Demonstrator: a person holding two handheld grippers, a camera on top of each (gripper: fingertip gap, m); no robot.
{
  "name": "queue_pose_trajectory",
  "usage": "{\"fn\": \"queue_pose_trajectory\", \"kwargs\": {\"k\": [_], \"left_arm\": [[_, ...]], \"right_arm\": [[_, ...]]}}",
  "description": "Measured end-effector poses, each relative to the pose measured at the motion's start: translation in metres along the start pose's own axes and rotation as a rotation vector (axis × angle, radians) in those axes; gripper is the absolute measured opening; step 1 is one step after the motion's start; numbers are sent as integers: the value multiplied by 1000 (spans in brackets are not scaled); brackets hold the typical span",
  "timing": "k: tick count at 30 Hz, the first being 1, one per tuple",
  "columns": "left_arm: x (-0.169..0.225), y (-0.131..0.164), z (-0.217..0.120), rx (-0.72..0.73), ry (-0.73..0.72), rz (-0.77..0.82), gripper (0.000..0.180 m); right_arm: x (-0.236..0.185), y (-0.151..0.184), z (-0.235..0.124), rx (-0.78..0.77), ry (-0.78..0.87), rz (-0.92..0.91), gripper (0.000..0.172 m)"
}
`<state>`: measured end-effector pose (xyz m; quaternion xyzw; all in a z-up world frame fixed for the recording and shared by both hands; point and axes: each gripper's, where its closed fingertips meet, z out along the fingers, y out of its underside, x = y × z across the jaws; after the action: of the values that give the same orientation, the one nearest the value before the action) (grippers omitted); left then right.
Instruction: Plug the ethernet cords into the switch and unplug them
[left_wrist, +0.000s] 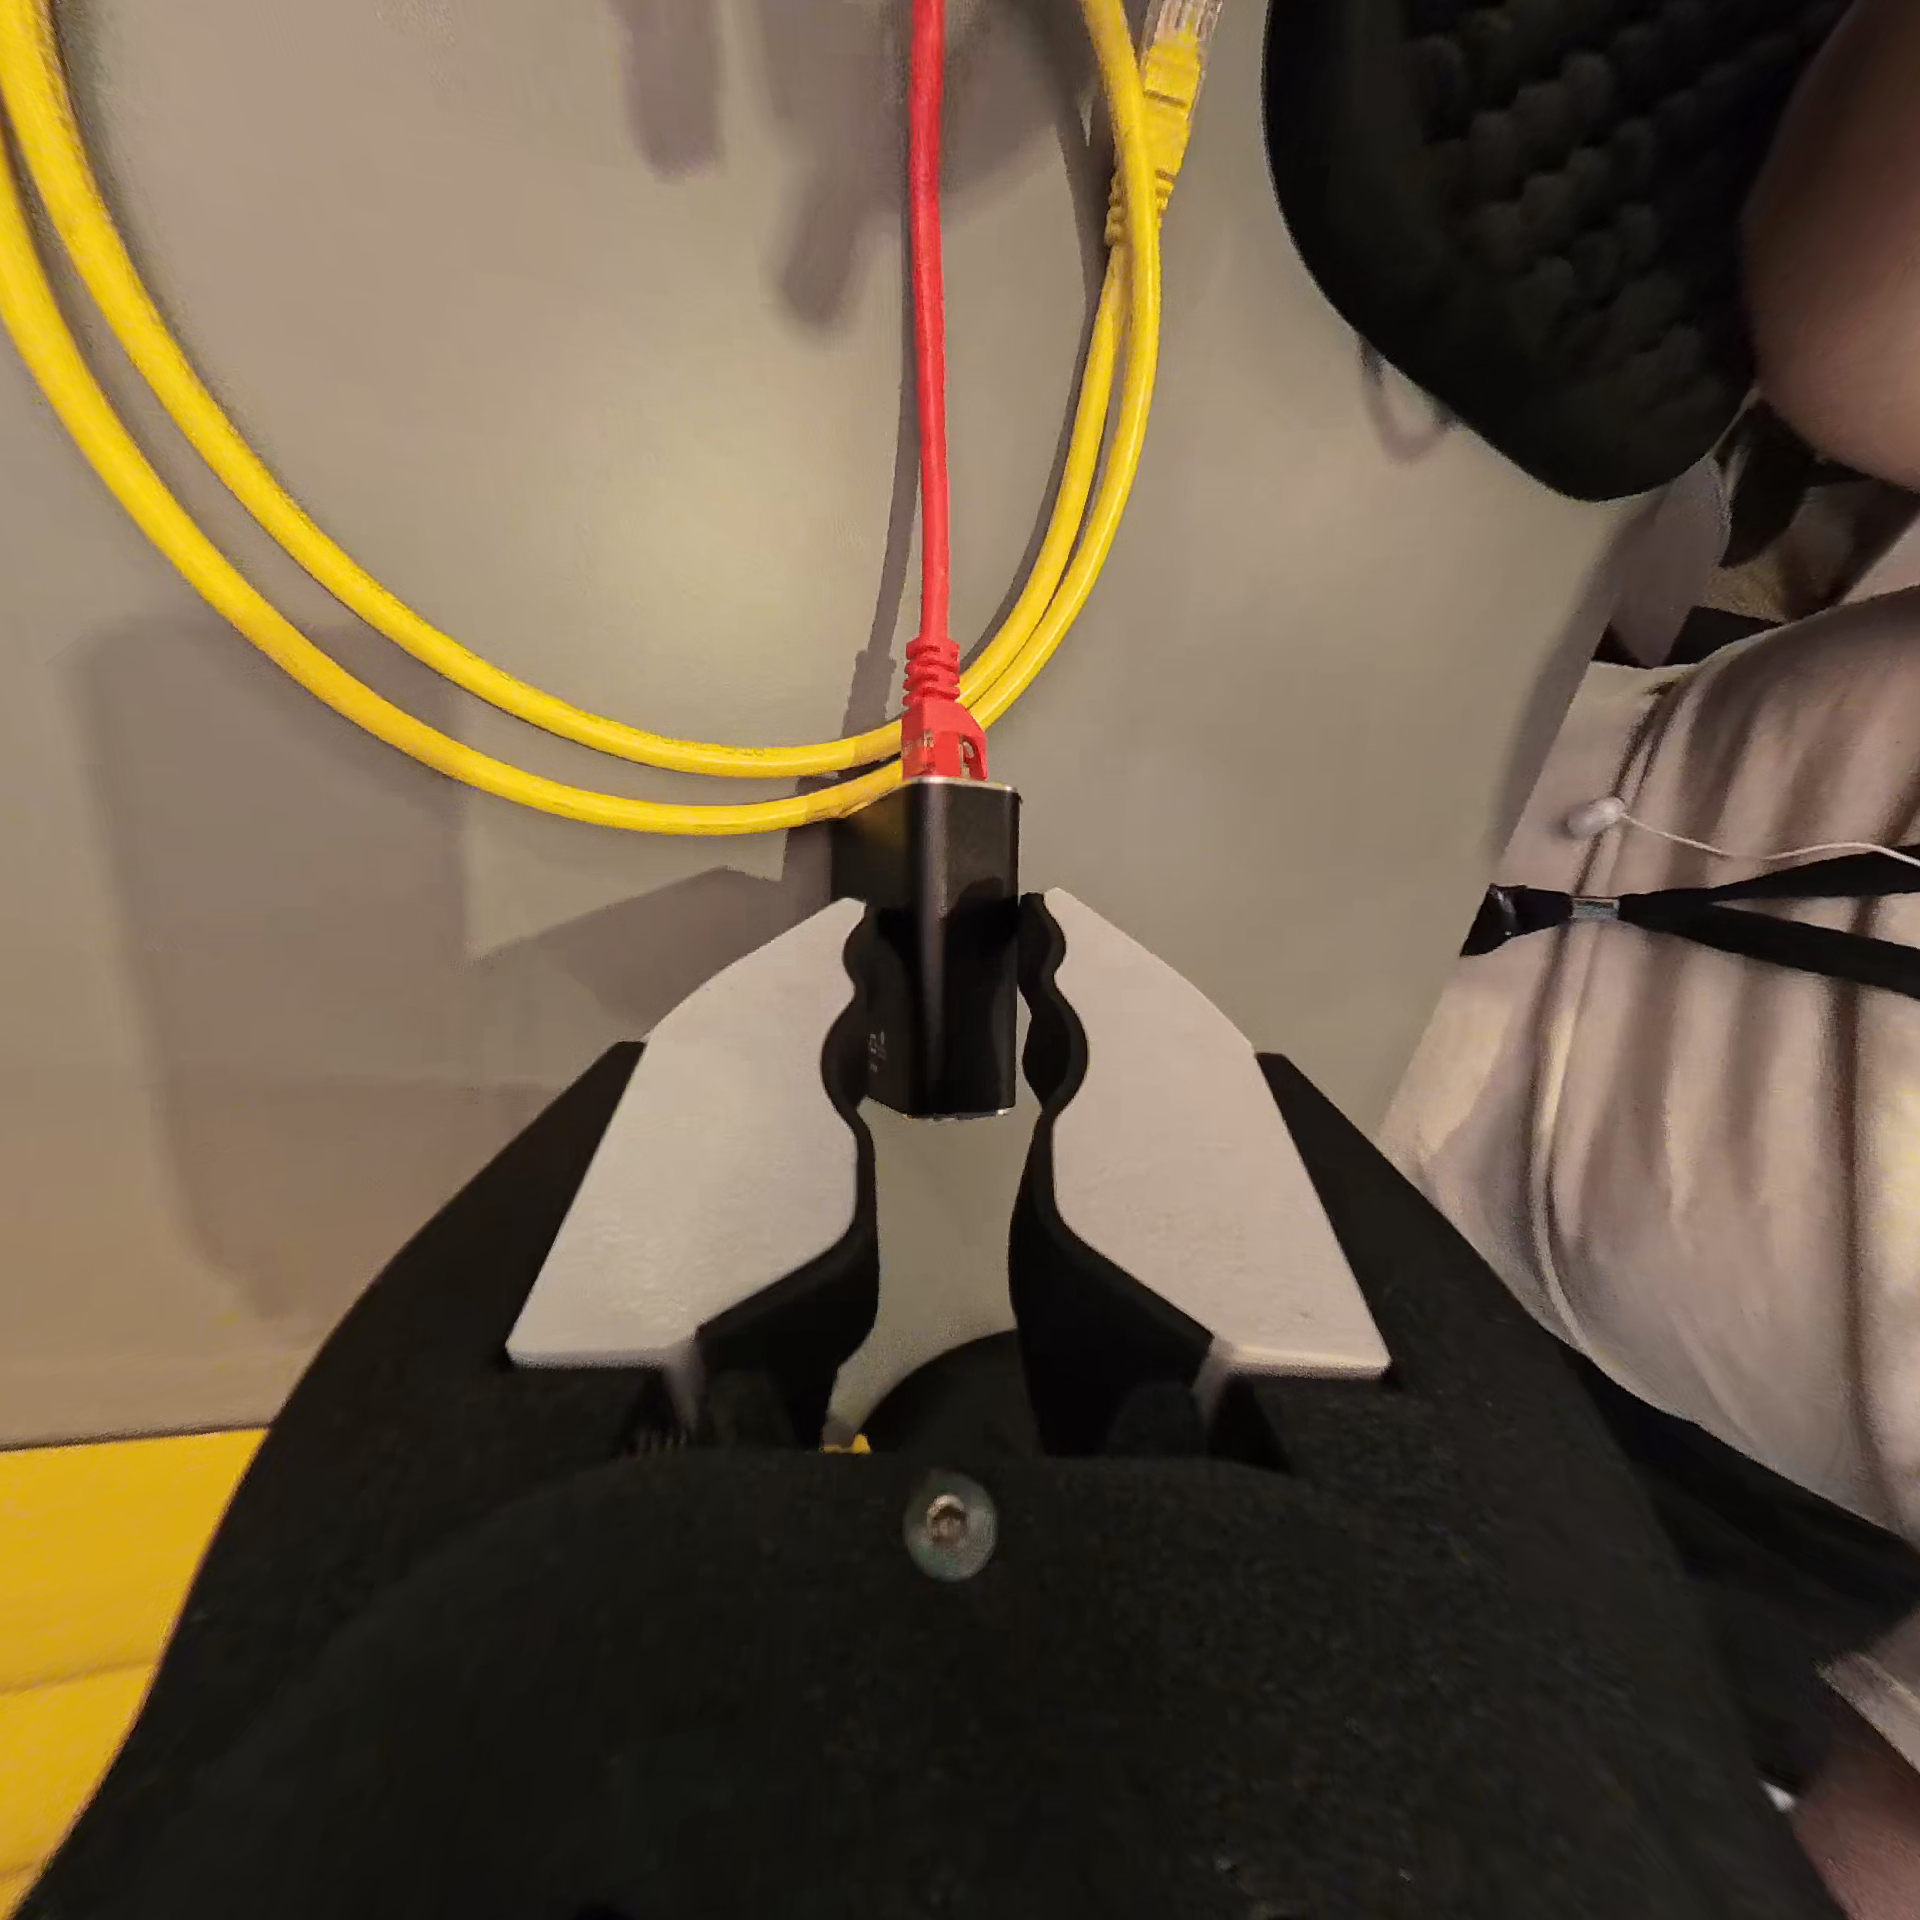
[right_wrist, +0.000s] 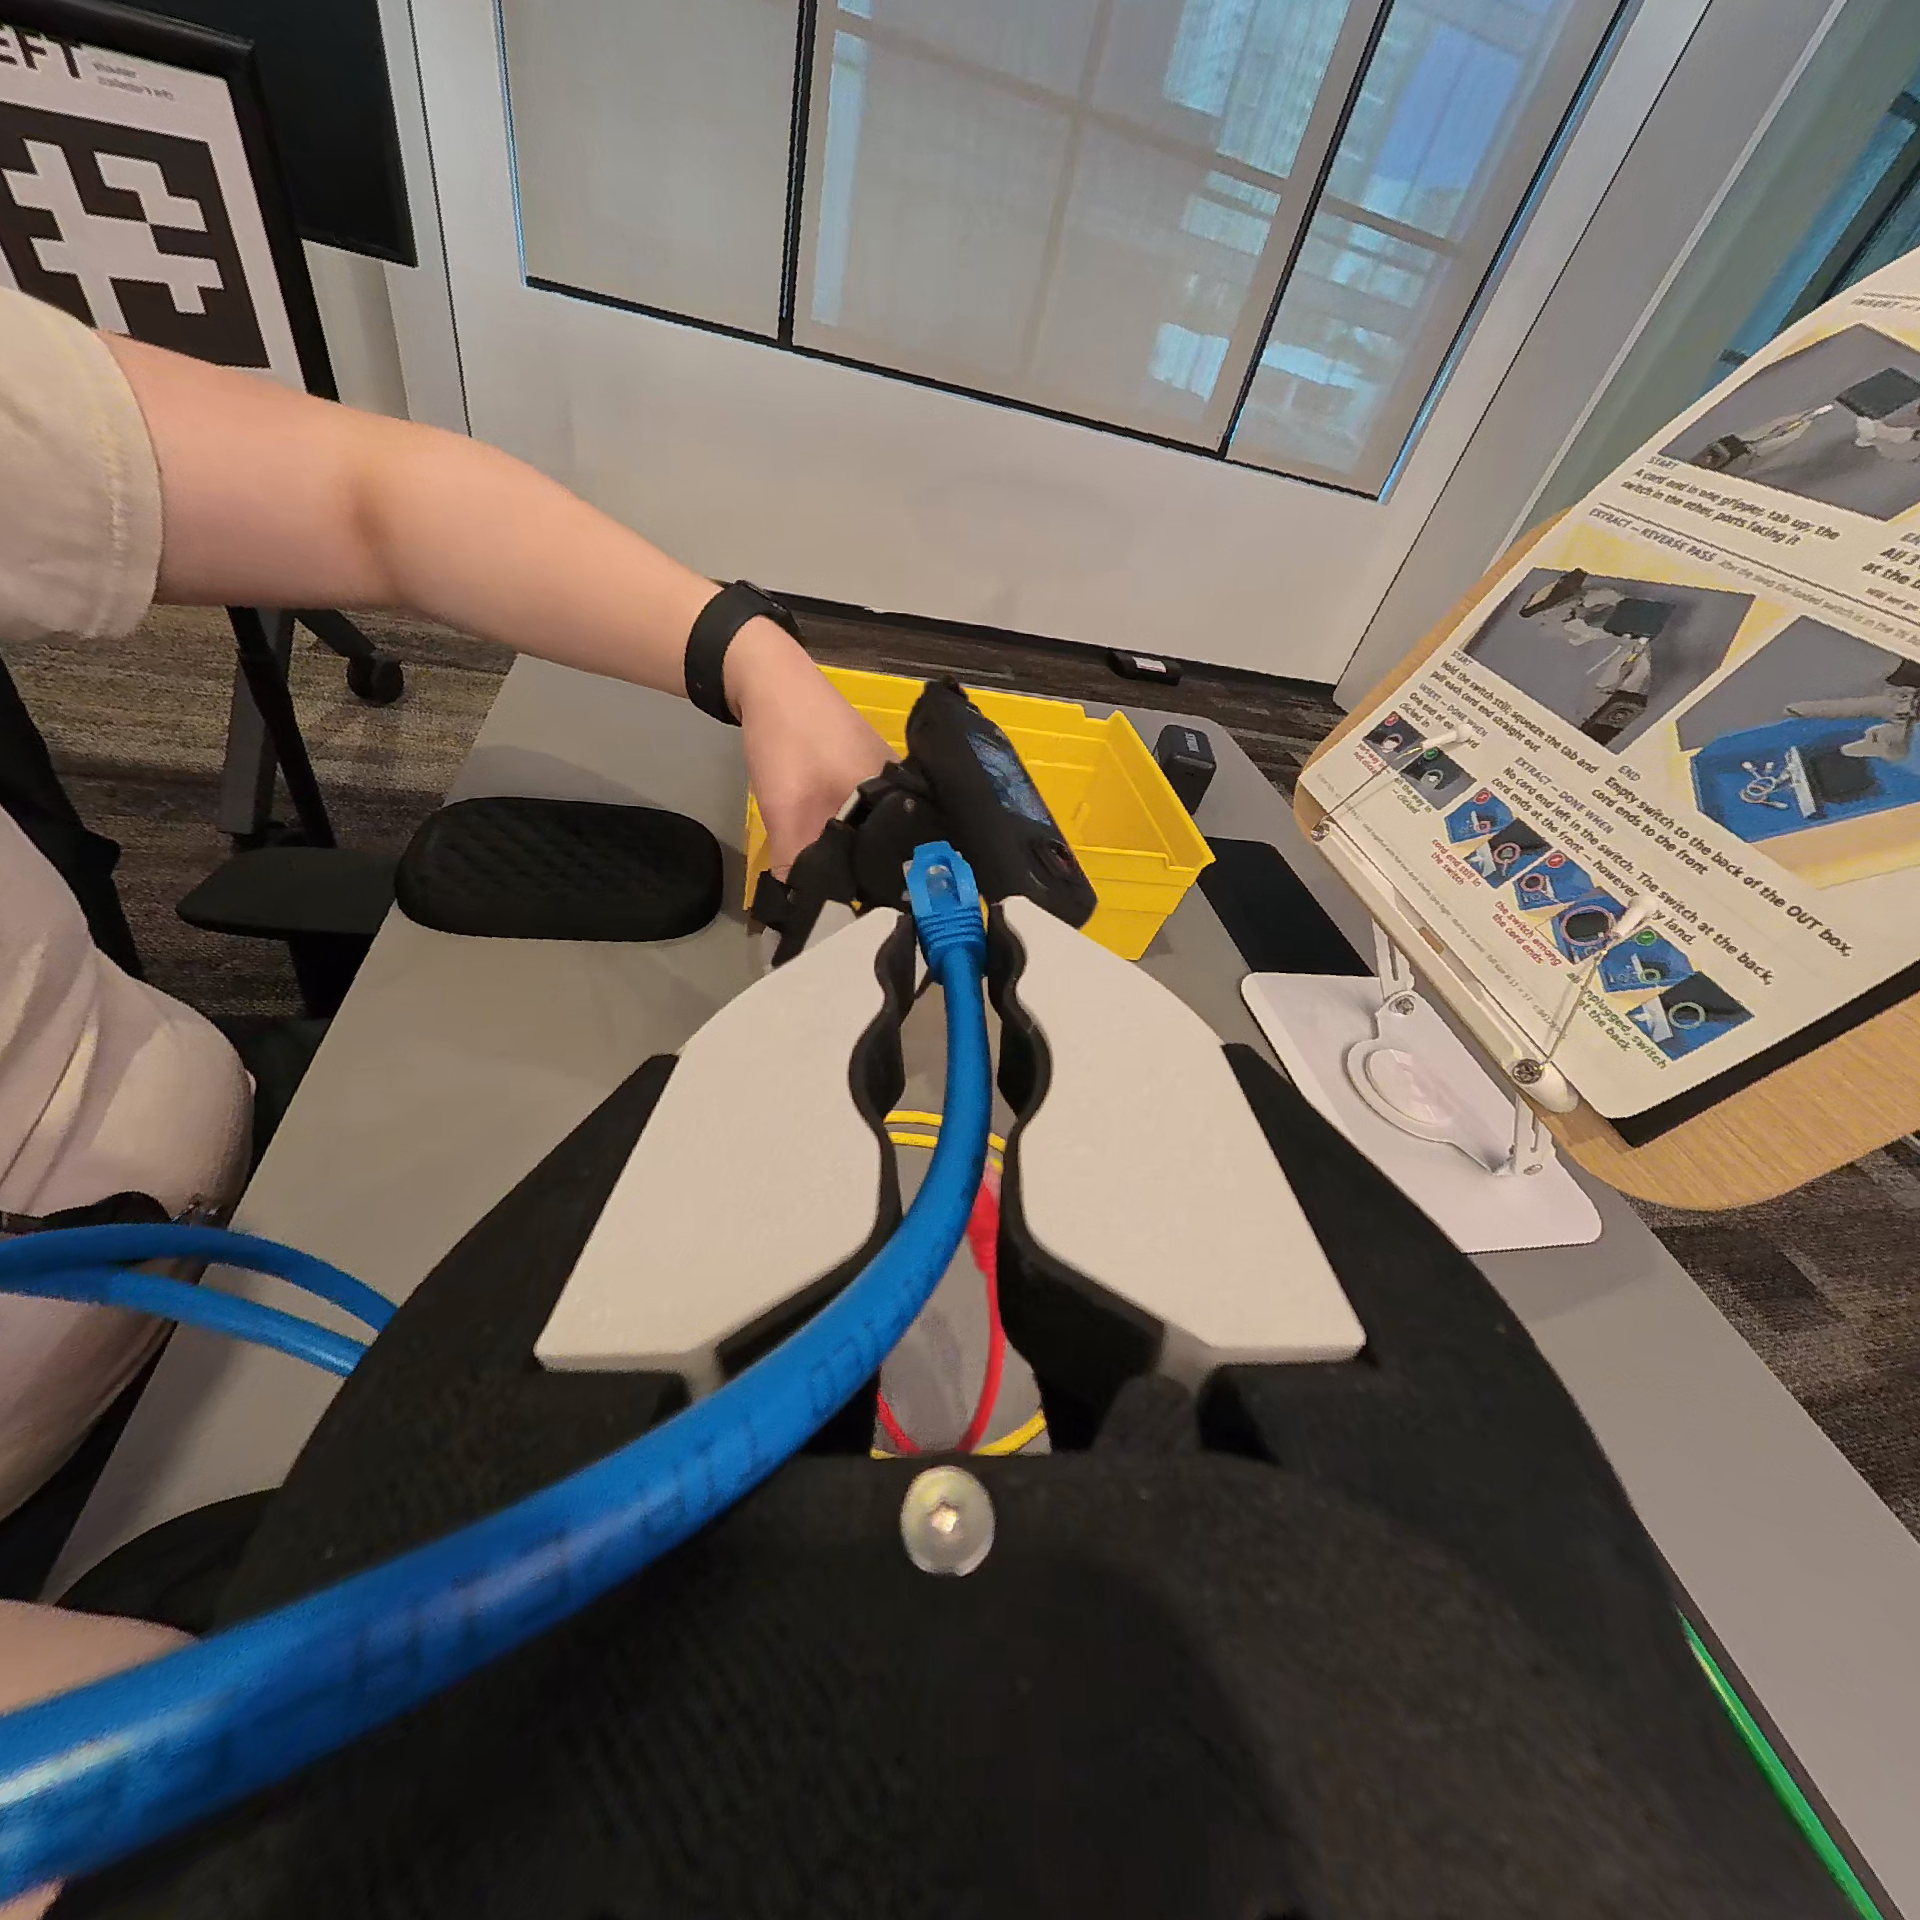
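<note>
Your left gripper (left_wrist: 940, 997) has its jaws closed on the switch (left_wrist: 951, 956), a small black box with a smooth, slightly glossy metal-looking shell and squared edges. The black wavy pads (left_wrist: 1049, 997) press on both of its long sides, and it stands upright between them, its far end sticking out past the fingertips. A red ethernet cord (left_wrist: 930, 364) is plugged into that far end: its ribbed red boot and connector sit flush at the port, and the cord runs straight away across the grey surface (left_wrist: 520, 468). Two loops of yellow ethernet cord (left_wrist: 343, 582) curve over the surface just behind the switch, with a loose yellow plug (left_wrist: 1174, 73) lying at the far right.

Your right gripper (right_wrist: 943, 935) has its jaws narrowed onto the blue ethernet cord (right_wrist: 961, 1039). The pads sit against the cord just behind its ribbed blue boot, and the connector (right_wrist: 940, 878), with a clear plastic tip, pokes out beyond the fingertips, pointing toward your left hand (right_wrist: 805, 769). The thick blue cord trails back over the gripper body and off to the near left. Beyond, a yellow bin (right_wrist: 1132, 821) stands on the surface, and an instruction board (right_wrist: 1662, 790) leans at the right.
</note>
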<state>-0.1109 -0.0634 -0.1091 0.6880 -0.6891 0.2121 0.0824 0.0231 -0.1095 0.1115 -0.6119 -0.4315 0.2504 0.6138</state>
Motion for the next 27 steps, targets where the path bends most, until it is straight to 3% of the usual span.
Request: {"fn": "queue_pose_trajectory", "kwargs": {"k": [7,13,17,20,27], "left_arm": [[-3,8,-2,71,-2,-2,25],[-9,15,0,12,-115,2,25],[-26,23,5,-75,-296,90,26],[-26,31,19,-142,-313,129,25],[-27,28,25,-151,-390,157,26]], "right_arm": [[1,1,2,-11,7,-3,14],[3,3,3,-21,16,-2,14],[4,4,0,-20,27,2,14],[5,3,-3,-7,30,1,14],[8,4,-5,-1,40,5,14]]}}
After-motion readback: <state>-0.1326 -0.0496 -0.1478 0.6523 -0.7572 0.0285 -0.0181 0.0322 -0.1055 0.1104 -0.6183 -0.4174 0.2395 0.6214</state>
